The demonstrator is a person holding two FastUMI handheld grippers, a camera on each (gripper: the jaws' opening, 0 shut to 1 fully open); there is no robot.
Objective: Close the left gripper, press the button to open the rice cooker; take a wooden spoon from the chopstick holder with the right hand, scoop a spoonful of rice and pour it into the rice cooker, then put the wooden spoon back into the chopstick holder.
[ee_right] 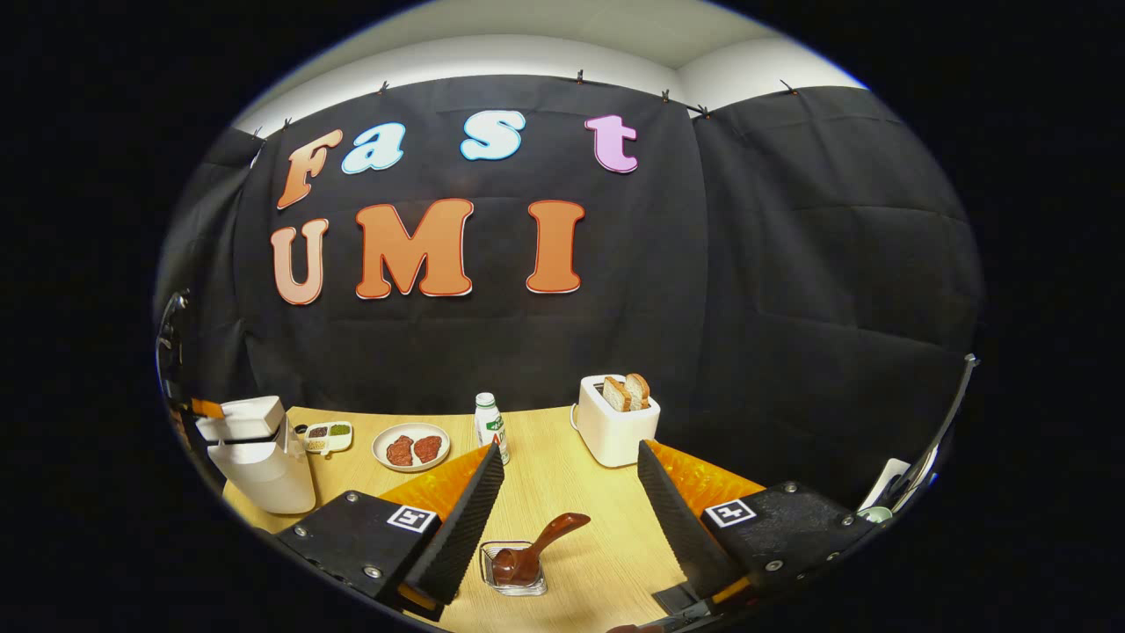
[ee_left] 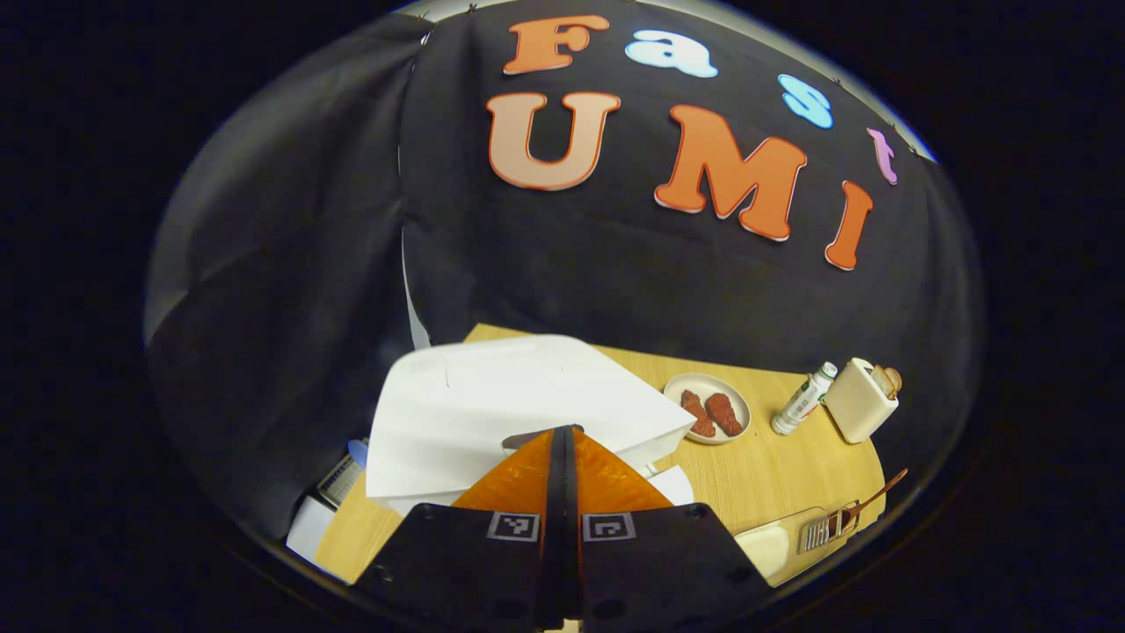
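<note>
Left gripper [ee_left: 563, 431]: its two fingers are pressed together, no gap between them, tips at the white top of the rice cooker [ee_left: 492, 413]. Whether the tips touch the lid cannot be told.
Rice cooker: in the left gripper view it lies straight ahead at 12 o'clock from the tips, its white lid spreading toward 10 and 2 o'clock. In the right gripper view it stands at the far left of the table [ee_right: 562, 457], at about 9 o'clock, lid down.
Right gripper [ee_right: 569, 479]: jaws spread wide, nothing between the fingers, held above the table.
Wooden spoon [ee_right: 532, 552]: it sits in the chopstick holder [ee_right: 514, 570], a small clear container, with its handle leaning toward 2 o'clock. It lies low in the gap between the spread fingers, toward 6 o'clock from the tips and nearer the left finger, touching neither.
Toaster [ee_right: 615, 426]: at 1 o'clock beyond the right gripper's tips, two slices of bread standing in it.
Bottle [ee_right: 489, 424]: upright, at 11 o'clock, just beside the tip of the left finger in that view.
Plate [ee_right: 410, 447]: at 10 o'clock, holding two reddish pieces.
Small dish [ee_right: 328, 433]: between the plate and the rice cooker, with compartments of dark and green contents.
</note>
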